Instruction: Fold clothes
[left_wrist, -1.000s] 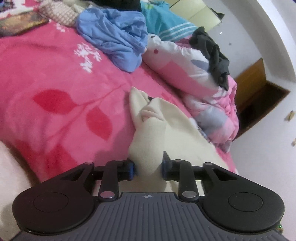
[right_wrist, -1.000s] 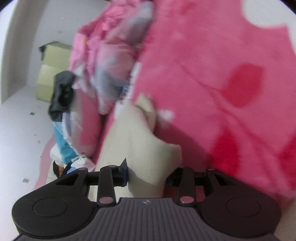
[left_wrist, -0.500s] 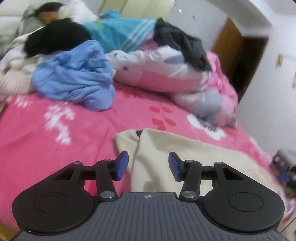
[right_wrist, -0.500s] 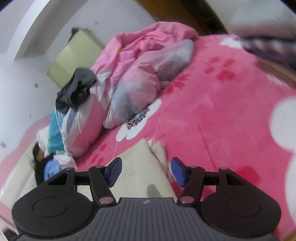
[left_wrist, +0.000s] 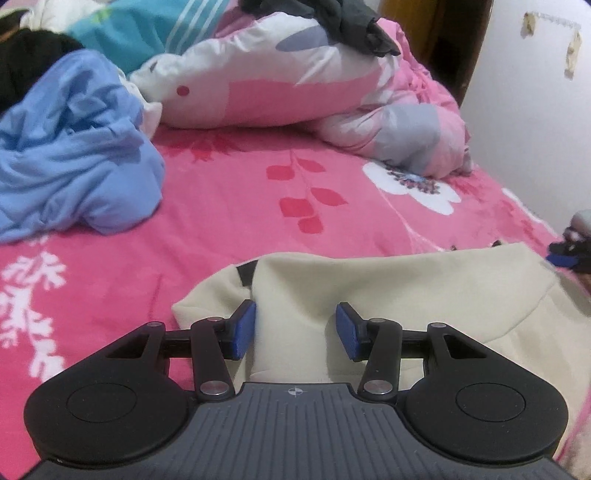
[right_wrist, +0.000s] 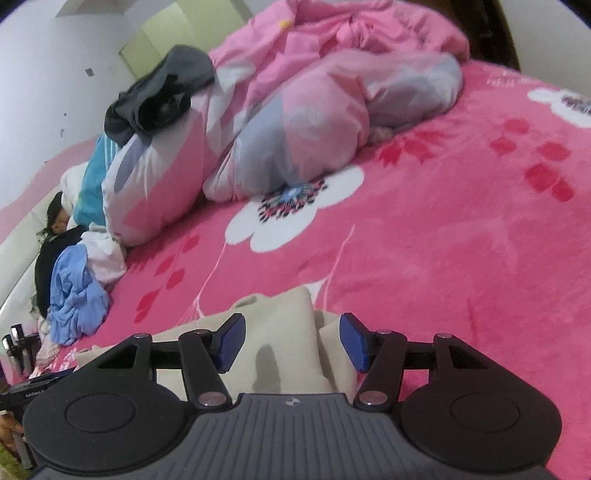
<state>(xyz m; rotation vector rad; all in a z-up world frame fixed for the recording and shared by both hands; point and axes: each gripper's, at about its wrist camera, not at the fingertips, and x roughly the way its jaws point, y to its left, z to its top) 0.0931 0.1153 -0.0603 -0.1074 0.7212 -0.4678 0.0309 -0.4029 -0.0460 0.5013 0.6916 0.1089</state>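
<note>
- The cream garment (left_wrist: 424, 295) lies spread on the pink floral bedspread (left_wrist: 229, 206), filling the lower centre and lower right of the left wrist view.
- The left gripper (left_wrist: 295, 330) sits at the bottom centre of its frame with its blue pads (left_wrist: 242, 330) parted; the cream cloth shows in the gap between them, but neither pad presses on it, so the fingers are released.
- In the right wrist view a fold of the same cream garment (right_wrist: 280, 332) reaches up into the lower centre of the frame, with pink bedspread (right_wrist: 443, 240) all around it.
- The right gripper (right_wrist: 291, 343) is at the bottom centre of its own frame; its jaws are closing slightly, yet the blue pads (right_wrist: 231, 343) stand clear of the cloth that lies between them, so nothing is grasped.
- At the right edge of the left wrist view, a blurred dark shape with a bit of blue (left_wrist: 570, 254) sits by the far corner of the cream garment; what it is cannot be told for certain.
- A crumpled blue garment (left_wrist: 74, 158) lies in the left of the left wrist view, well apart from the cream one.
- A bundled quilt in pink, white and grey (left_wrist: 314, 92) runs across the upper centre, with a dark grey garment (left_wrist: 343, 22) draped on top of it.
- A teal striped cloth (left_wrist: 147, 29) shows in the upper left, behind the blue garment.
</note>
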